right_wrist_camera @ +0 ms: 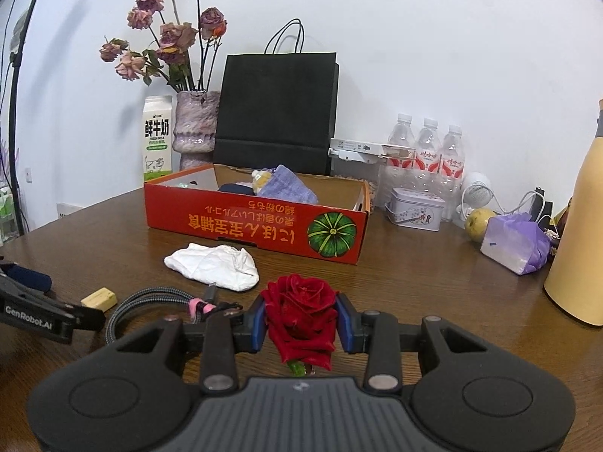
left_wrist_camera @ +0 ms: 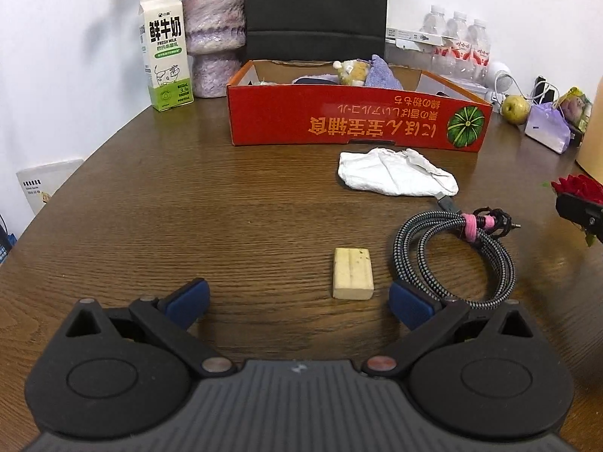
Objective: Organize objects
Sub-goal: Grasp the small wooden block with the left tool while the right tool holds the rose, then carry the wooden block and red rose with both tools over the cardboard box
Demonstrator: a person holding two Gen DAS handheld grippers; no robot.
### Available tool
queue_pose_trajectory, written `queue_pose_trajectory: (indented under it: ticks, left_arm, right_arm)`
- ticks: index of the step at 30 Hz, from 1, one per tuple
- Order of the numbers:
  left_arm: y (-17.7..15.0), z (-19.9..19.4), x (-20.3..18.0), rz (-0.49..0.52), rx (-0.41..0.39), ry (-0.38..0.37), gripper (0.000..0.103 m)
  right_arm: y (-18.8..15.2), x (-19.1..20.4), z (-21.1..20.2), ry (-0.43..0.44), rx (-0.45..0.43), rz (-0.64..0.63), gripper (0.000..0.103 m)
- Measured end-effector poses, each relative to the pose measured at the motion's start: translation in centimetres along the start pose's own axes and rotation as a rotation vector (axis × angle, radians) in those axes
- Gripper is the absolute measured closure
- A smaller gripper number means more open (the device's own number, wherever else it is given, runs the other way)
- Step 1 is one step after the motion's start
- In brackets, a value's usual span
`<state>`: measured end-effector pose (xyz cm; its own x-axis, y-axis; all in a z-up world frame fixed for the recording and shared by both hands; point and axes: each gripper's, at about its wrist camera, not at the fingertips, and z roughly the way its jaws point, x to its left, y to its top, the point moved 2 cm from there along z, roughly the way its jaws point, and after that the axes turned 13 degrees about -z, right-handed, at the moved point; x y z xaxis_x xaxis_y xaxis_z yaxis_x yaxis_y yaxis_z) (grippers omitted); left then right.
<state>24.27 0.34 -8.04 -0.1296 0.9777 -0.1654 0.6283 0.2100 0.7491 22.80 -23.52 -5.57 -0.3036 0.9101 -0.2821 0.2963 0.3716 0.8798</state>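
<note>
The red box (right_wrist_camera: pixel 241 226) hides most of its contents.

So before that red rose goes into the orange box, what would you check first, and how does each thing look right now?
1. Right gripper shut on the rose: ok.
2. Free space in the box, at its right end: ok.
3. Path over the cloth to the box clear: ok.
4. Left gripper open and away from the path: ok.
5. Rose stem undamaged: cannot tell, mostly hidden.
</note>
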Motion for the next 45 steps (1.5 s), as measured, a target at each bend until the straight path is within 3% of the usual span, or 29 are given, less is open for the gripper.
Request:
queue_pose_trajectory:
  ticks: [13,16,17,18,19,24,34,45]
  left_arm:
    - [0.4,0.6,-0.1,-0.02,-0.001,0.03,0.0]
    - [0.3,0.2,-0.4,-0.014,-0.03,0.017,0.025]
    - [0.3,0.0,-0.7,-0.011,-0.038,0.007,0.041]
    - [0.2,-0.2,-1.0,-0.004,-0.047,-0.006,0.067]
    - [0.1,-0.3,-1.3,-0.001,-0.051,-0.021,0.08]
    - [-0.4,-1.0,-2.2,0.001,-0.071,-0.058,0.082]
    - [0.1,-2.9,-1.7,-0.058,-0.186,-0.032,0.082]
    - [1.0,-3.9,-2.2,-0.109,-0.243,-0.032,0.081]
  right_arm:
    - [-0.1,-0.1,0.1,0.014,0.008,0.019,0.066]
    - [-0.1,-0.1,0.1,0.017,0.005,0.015,0.066]
    - [-0.1,-0.1,0.1,0.017,0.003,0.013,0.065]
    - [0.0,-0.1,0.1,0.018,0.003,0.012,0.065]
    - [0.0,-0.1,0.1,0.018,0.002,0.012,0.065]
    - [0.0,0.0,0.0,0.02,-0.002,0.01,0.065]
    - [0.0,0.1,-0.1,0.019,-0.006,0.004,0.065]
    - [1.0,1.4,-0.1,0.048,-0.046,0.008,0.066]
